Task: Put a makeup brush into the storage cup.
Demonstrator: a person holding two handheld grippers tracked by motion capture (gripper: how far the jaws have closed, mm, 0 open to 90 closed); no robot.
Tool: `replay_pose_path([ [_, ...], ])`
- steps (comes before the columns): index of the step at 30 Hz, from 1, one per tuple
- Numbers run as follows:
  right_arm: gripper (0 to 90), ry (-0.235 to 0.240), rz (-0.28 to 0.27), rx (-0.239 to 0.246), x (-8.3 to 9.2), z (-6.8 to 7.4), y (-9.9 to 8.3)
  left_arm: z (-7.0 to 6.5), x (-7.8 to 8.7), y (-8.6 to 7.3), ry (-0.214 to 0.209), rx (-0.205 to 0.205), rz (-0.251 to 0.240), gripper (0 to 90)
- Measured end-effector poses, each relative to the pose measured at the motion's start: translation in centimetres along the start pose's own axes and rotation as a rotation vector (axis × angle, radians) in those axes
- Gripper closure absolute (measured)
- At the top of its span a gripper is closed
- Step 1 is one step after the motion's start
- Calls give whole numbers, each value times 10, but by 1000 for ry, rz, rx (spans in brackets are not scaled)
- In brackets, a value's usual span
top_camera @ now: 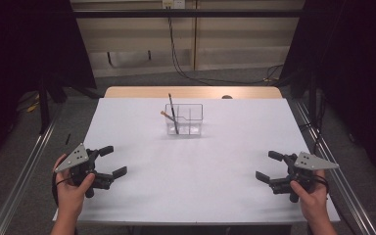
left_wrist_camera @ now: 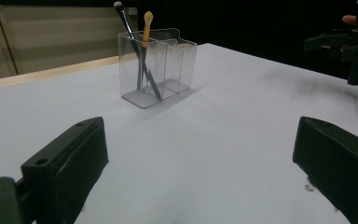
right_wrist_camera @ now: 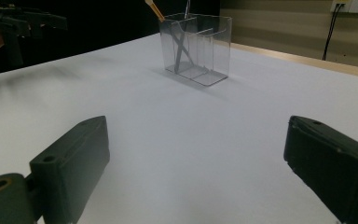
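White bench, dark room; your left hand-held gripper and right hand-held gripper both gape wide, clear organizer well ahead.

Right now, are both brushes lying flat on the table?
No, the black brush and the orange-tipped brush stand leaning inside the clear organizer, crossing each other in one end compartment.

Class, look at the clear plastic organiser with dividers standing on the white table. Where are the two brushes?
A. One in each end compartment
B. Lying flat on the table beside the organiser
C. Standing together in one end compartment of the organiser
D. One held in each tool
C: the black-handled brush and the tan-handled brush lean crossed in the same end compartment of the clear plastic organiser, while both tools sit open and apart from it.
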State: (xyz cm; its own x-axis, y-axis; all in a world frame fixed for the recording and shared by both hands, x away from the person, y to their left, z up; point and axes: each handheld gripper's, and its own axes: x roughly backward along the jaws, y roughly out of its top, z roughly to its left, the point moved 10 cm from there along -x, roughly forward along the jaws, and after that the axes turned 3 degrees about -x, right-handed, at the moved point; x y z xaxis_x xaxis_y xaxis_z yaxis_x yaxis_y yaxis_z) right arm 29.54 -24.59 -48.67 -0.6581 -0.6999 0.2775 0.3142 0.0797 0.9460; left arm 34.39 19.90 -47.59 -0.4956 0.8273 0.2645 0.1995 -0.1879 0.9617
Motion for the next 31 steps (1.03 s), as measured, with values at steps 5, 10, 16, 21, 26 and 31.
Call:
replay_pose_path([
  [5,62,-3,1,-10,0,-1,-1,-1,1,-1,2,-8,4,31],
  [10,61,-8,2,-9,1,-1,-2,-2,3,-1,1,-5,2,32],
  [16,61,-12,9,2,0,0,-2,-3,3,-2,3,-1,4,32],
  [21,61,-7,8,-3,-1,0,-3,-4,1,-3,-3,-5,10,32],
  [26,60,-9,8,0,-2,0,-3,-5,-1,-5,-8,-6,16,33],
  [31,59,-14,7,-2,0,-1,-3,-6,-4,-5,-13,-2,17,34],
])
